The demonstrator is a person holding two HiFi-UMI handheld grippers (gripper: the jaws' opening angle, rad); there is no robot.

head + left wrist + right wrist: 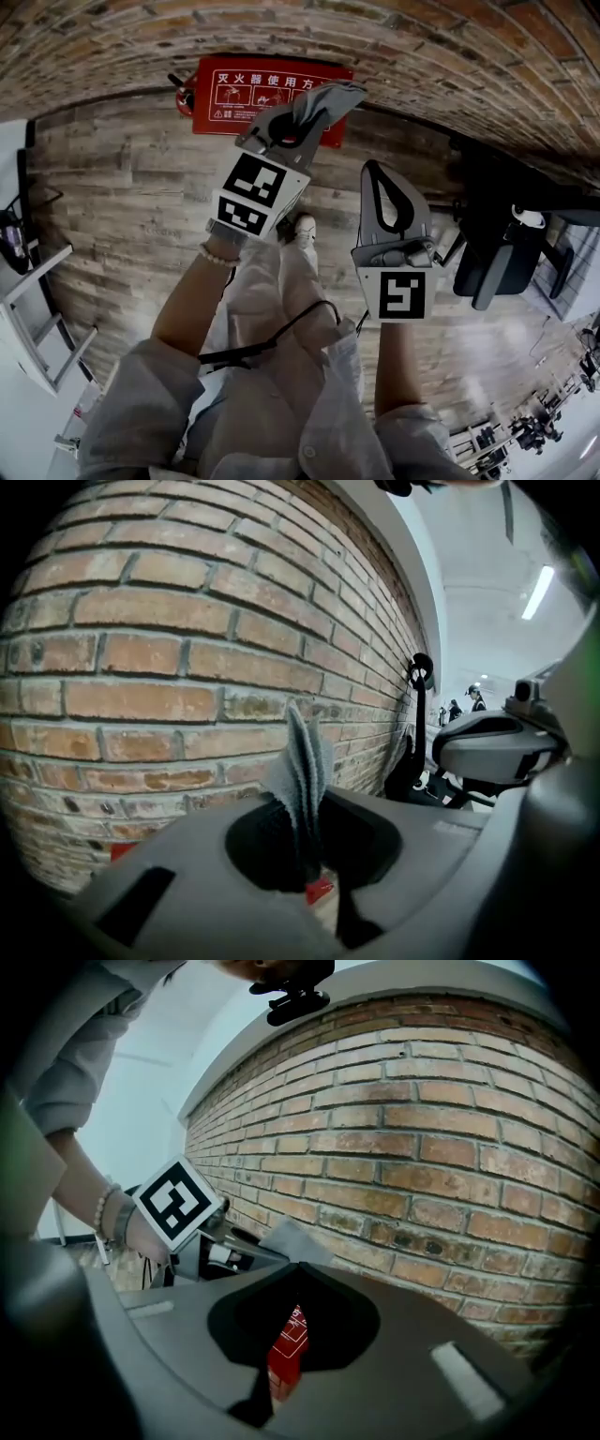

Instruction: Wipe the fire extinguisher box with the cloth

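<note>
The red fire extinguisher box (246, 97) with white print stands on the wood floor against the brick wall. My left gripper (307, 117) hangs just above its right end, shut on a grey cloth (330, 101) that sticks out past the jaws. In the left gripper view the cloth (302, 766) stands up between the fingers, with a sliver of the red box (320, 890) below. My right gripper (373, 171) is to the right and nearer me, shut with nothing in it. Through its jaw opening the red box (287, 1349) shows.
A black office chair (497, 262) stands at the right. A white rack (33, 319) is at the left edge. A red extinguisher (185, 94) sits left of the box. My legs and a shoe (303, 229) are below the grippers, with a black cable (281, 336).
</note>
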